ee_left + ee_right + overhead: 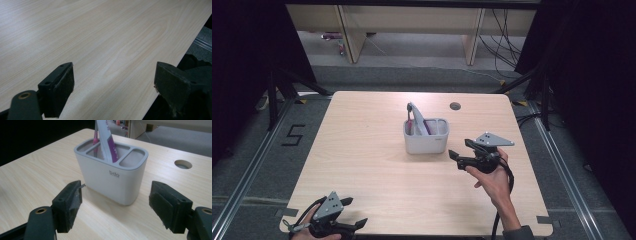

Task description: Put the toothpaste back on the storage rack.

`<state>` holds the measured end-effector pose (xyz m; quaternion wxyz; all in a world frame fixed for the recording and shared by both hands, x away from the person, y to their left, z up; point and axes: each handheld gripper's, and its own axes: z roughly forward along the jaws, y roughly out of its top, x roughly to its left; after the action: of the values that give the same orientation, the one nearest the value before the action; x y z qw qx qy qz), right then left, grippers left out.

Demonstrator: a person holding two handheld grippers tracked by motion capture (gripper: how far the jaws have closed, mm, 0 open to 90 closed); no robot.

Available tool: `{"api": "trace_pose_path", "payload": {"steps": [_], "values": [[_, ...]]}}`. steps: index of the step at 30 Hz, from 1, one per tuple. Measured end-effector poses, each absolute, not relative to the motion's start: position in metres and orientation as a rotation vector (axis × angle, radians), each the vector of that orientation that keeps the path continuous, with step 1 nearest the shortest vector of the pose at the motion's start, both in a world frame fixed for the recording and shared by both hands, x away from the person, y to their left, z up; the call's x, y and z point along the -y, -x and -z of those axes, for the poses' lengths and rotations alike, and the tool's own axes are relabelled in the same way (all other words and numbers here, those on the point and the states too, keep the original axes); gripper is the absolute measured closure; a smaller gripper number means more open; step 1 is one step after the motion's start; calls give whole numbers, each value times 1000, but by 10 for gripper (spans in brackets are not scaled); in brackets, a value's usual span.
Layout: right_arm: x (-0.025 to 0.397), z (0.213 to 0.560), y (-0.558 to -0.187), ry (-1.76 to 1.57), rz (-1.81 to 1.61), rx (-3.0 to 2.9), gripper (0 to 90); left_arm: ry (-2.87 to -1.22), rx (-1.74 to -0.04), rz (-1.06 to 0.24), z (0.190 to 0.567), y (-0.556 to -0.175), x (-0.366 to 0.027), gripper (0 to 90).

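Lining up on the holder, jaws spread, nothing gripped yet.

The grey holder [112, 176] stands upright near the table's middle, a toothpaste tube [107, 141] and a pink toothbrush [95, 140] leaning in its compartments. My right gripper [466, 149] hangs just beside it, wide and empty; I judge the next move is to ease forward squarely. My left gripper [352, 212] waits wide at the near edge. The pale wood table [362, 165] has a cable hole [455, 106]; grey floor and a bench lie beyond.
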<state>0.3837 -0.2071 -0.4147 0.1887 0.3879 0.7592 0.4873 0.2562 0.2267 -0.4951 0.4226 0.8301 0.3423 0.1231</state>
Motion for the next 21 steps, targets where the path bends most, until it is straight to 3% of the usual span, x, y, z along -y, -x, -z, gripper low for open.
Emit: {"api": "trace_pose_path", "payload": {"steps": [21], "values": [[218, 432, -357, -1116, -1322, -2166, 239, -2052, -869, -320, 499, -255, -227, 161]]}}
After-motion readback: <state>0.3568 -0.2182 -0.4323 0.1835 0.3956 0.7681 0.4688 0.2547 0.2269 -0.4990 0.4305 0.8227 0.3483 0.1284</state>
